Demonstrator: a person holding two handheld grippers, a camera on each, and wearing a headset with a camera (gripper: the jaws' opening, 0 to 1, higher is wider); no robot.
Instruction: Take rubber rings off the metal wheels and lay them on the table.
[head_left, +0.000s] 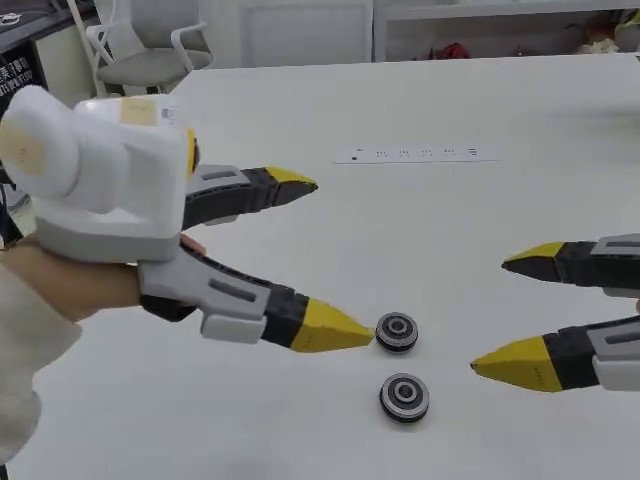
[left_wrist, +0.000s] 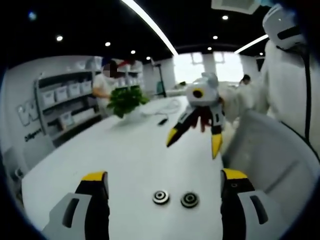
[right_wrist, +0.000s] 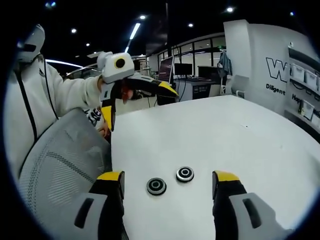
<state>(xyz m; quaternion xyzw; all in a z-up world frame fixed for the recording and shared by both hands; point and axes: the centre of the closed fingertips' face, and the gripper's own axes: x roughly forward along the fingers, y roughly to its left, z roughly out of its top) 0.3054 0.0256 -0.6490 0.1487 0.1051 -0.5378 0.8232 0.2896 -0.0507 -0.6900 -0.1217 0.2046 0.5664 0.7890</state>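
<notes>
Two small metal wheels lie flat on the white table (head_left: 300, 420), each with a black rubber ring around its rim. One wheel (head_left: 397, 332) sits just past the lower fingertip of my left gripper (head_left: 338, 260); the other wheel (head_left: 405, 397) lies nearer me. My left gripper is open and holds nothing. My right gripper (head_left: 490, 315) comes in from the right, open too, a short way from both wheels. In the left gripper view the wheels (left_wrist: 161, 197) (left_wrist: 189, 199) lie between my own jaws. The right gripper view shows both wheels (right_wrist: 156, 186) (right_wrist: 185, 174) ahead of the jaws.
A flat white socket strip (head_left: 415, 154) lies on the table farther back. A grey office chair (head_left: 150, 50) stands beyond the far left corner. A grey mesh chair back (right_wrist: 65, 160) is at the table's near edge. A green plant (left_wrist: 125, 100) stands at the far end.
</notes>
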